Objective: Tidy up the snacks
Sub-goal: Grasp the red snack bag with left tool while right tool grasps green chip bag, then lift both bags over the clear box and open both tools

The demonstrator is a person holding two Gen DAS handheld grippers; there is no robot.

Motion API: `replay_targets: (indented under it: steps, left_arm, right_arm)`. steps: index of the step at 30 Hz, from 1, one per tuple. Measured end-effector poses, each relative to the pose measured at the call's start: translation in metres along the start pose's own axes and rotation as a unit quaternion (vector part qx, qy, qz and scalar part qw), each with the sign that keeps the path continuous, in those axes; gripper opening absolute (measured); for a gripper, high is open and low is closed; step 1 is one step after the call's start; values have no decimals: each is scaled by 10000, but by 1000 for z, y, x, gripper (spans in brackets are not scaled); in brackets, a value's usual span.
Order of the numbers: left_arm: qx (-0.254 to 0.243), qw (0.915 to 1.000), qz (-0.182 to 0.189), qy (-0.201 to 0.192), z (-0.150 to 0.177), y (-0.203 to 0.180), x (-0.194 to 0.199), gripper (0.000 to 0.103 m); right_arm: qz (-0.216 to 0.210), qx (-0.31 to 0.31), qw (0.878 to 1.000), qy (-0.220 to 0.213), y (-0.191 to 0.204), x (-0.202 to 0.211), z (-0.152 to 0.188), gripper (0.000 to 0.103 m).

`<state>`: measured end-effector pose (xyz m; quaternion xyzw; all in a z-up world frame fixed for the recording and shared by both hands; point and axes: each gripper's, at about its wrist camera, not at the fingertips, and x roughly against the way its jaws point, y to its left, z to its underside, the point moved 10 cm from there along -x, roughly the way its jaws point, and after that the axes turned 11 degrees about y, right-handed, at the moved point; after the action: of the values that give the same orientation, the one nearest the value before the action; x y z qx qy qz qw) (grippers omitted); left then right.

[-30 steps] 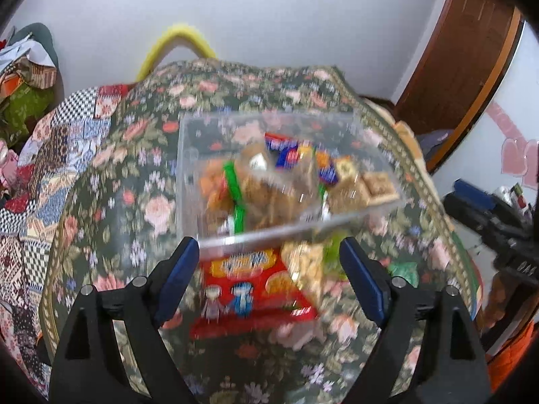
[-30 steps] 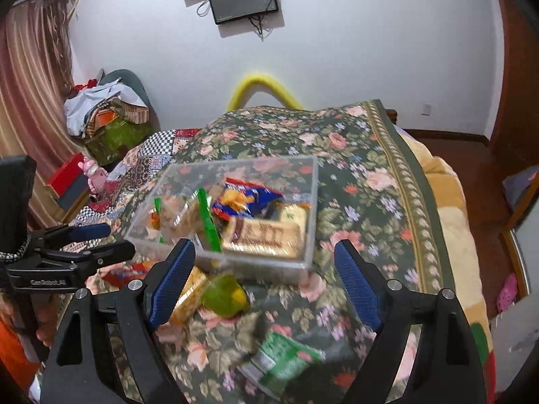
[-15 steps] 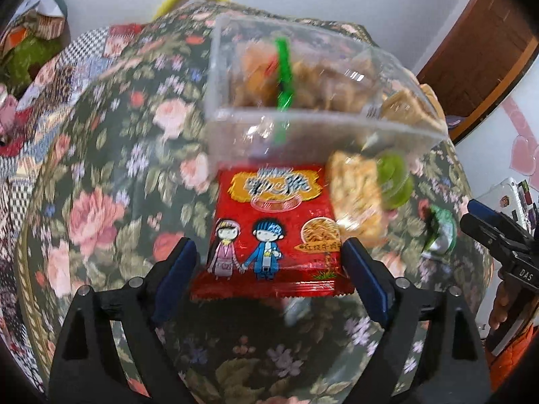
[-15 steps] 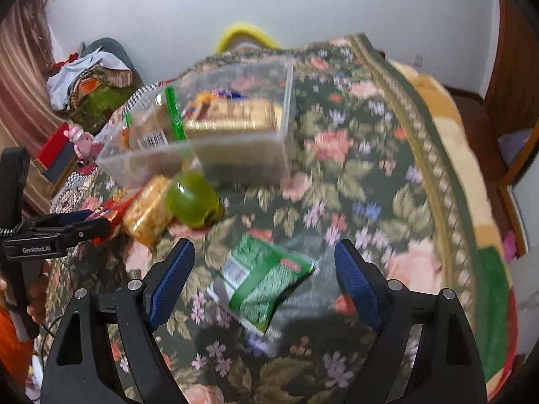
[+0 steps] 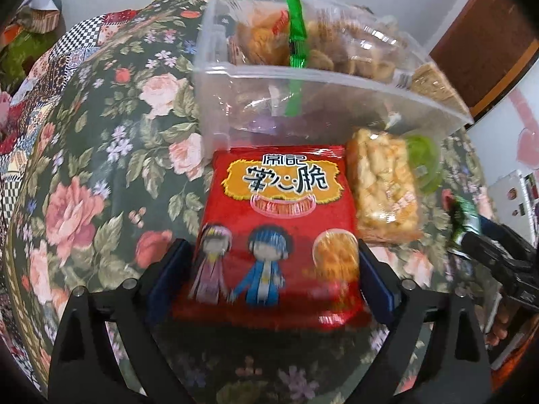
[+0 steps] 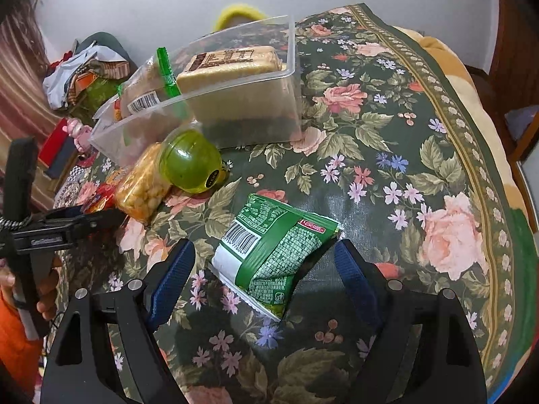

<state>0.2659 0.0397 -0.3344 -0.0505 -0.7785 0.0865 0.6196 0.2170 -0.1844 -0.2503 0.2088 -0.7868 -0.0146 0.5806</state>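
A clear plastic bin (image 5: 303, 101) holding several snacks sits on the floral cloth; it also shows in the right wrist view (image 6: 256, 114). My left gripper (image 5: 269, 279) is open, its jaws on either side of a red snack packet (image 5: 279, 229) lying in front of the bin. My right gripper (image 6: 262, 276) is open, its jaws straddling a green snack packet (image 6: 273, 249) flat on the cloth. A clear pack of yellow crackers (image 5: 384, 195) and a green round cup (image 6: 190, 161) lie beside the bin.
The floral cloth (image 6: 387, 155) covers a round-looking surface that drops off at the right. Piled clothes and bags (image 6: 84, 77) sit at the far left. A wooden door (image 5: 485, 43) stands at the right. The left gripper (image 6: 60, 229) shows in the right wrist view.
Both grippers have dropped lower and moved in: the left now brackets the red packet, the right now brackets the green packet. Both jaws stay open.
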Motion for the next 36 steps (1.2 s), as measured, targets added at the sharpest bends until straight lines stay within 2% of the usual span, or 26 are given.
replay_targets:
  steps: [2,6,7,9,11,16,21,27,36]
  left_arm:
    - [-61,9999,-133,-70,-6,-1,-3,94]
    - [-207,9995,-159,-148,-9,-5,-4,94]
    - [-215,9995,-132,-178,-9,-6,-4,93]
    - [-253,9993,-38,-268,-7,-8,-1,85]
    - [-316,9988,-12,-365,-4,-10,4,76]
    - [-234,9987,-46,-444,3,-6,11,71]
    - [-249,9983,-84,-529,16,-6,23,69]
    - [-350,9959,-178,-815,29,-10,56,69]
    - [-406,9893,-98,-1395,10,-20,110,69]
  right_arm:
    - [93,51,9999,-24,0,-1,-1,74]
    - [170,56,9998,-99,-3,0,-2,60]
    - [170,43,9998,-112,-4,0,-4,53]
    - [141,15,9998,-115,-6,1,-4,44]
    - [91,-33,9999,-138,-7,2,-5,44]
    - [118,-10,9998,-179,-6,6,-3,43]
    - [120,16,9996,-260,-5,15,-4,43]
    - [100,79,9988,-465,1,32,-12,43]
    - [-46,210,9954,-934,17,64,-43,43]
